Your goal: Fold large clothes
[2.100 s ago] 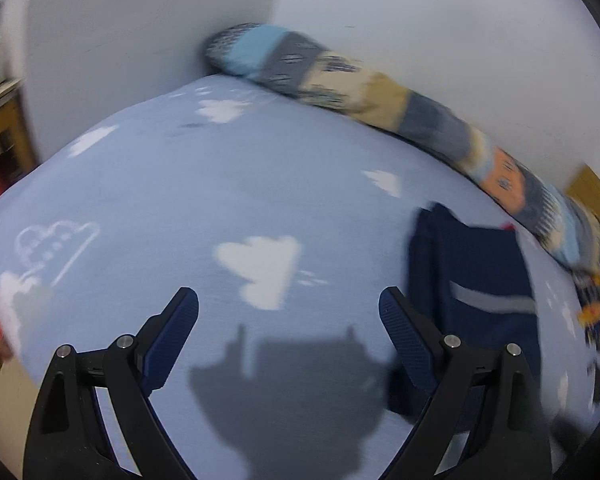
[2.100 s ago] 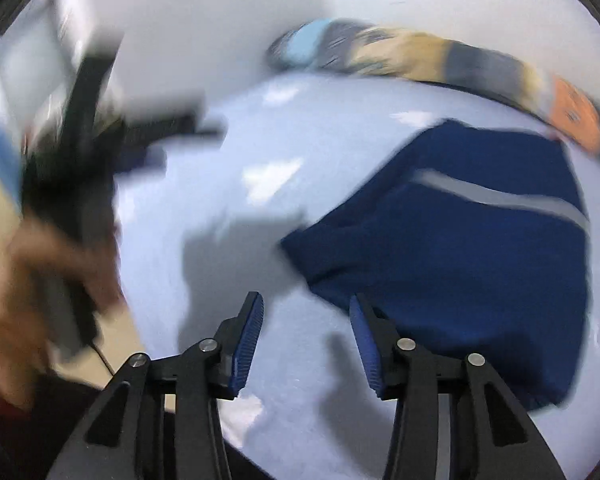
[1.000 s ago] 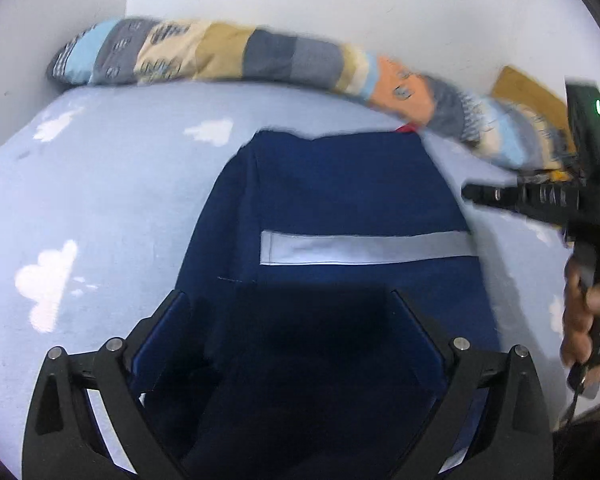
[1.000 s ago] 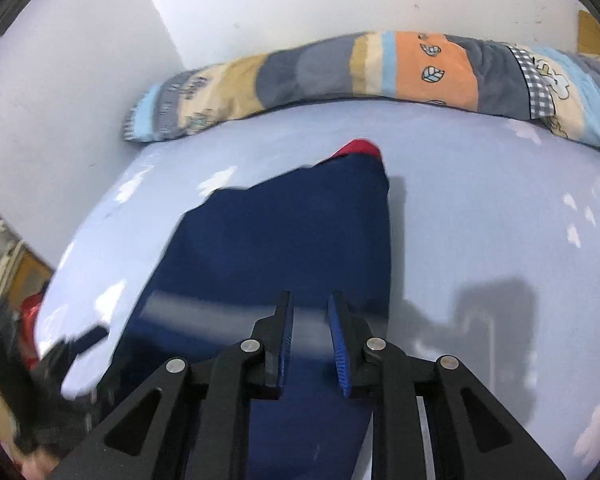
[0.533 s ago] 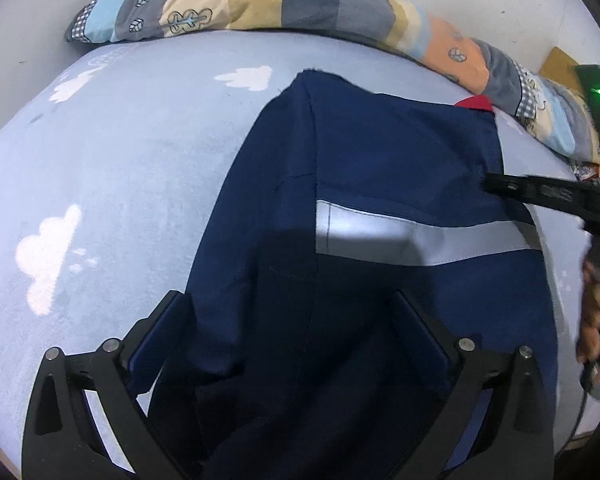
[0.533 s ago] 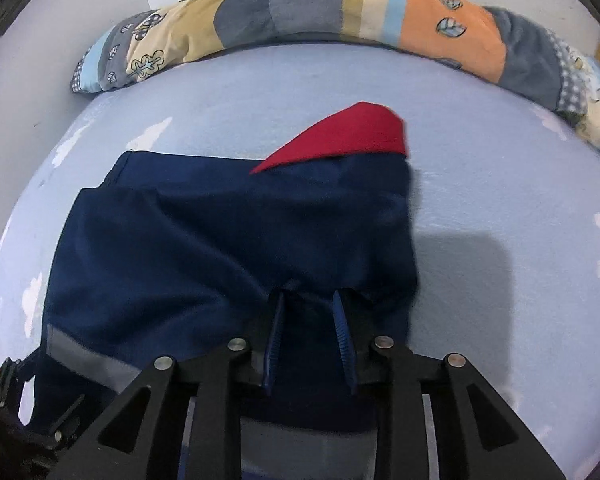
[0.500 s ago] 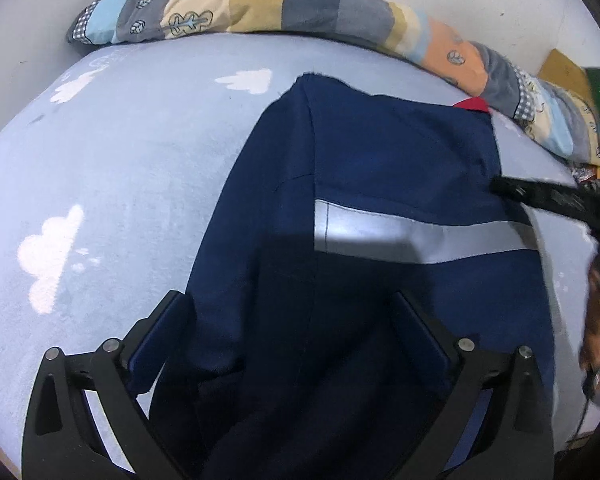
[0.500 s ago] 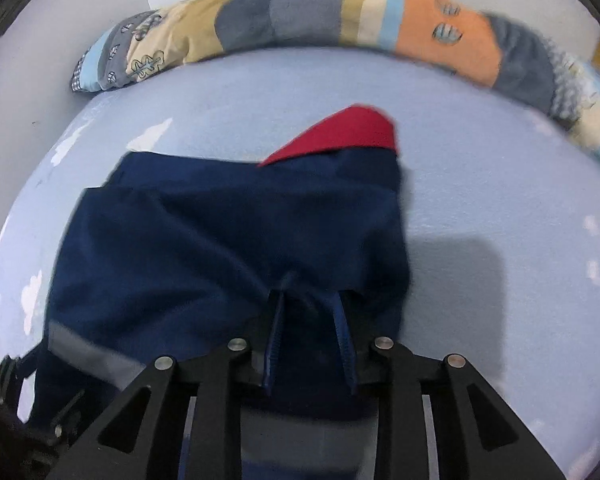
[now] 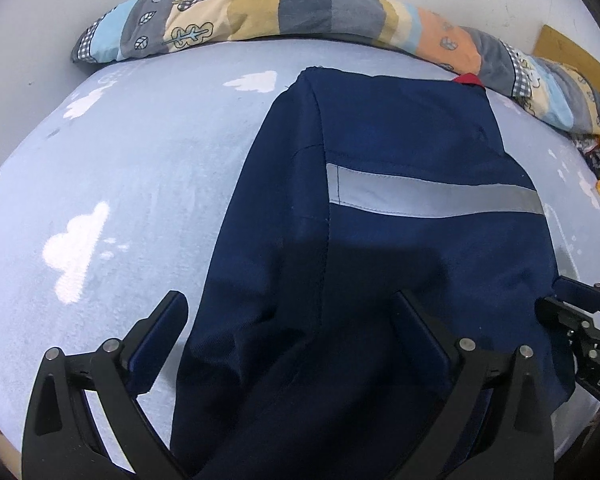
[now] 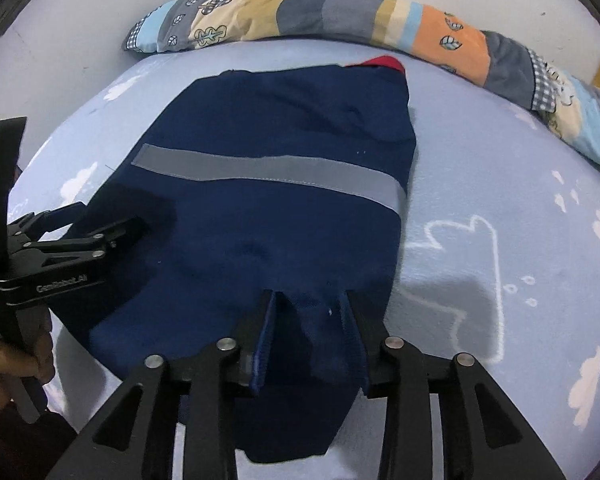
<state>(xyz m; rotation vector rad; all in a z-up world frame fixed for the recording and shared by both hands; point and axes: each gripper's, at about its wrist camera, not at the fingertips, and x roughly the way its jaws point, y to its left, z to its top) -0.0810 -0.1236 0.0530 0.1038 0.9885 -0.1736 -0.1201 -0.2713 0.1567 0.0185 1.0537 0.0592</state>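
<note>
Garment: navy jacket (image 9: 399,240) with grey stripe (image 10: 268,172), flat on bedsheet (image 9: 140,168).
Left gripper (image 9: 292,320): fingers spread wide over hem.
Right gripper (image 10: 307,312): fingers pinching jacket edge.

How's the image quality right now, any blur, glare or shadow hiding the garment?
Left wrist view: sharp, fisheye-curved; claw shadow darkens the navy garment below its bright grey stripe. Right wrist view: sharp, stripe duller, shadow beside the left claw.
</note>
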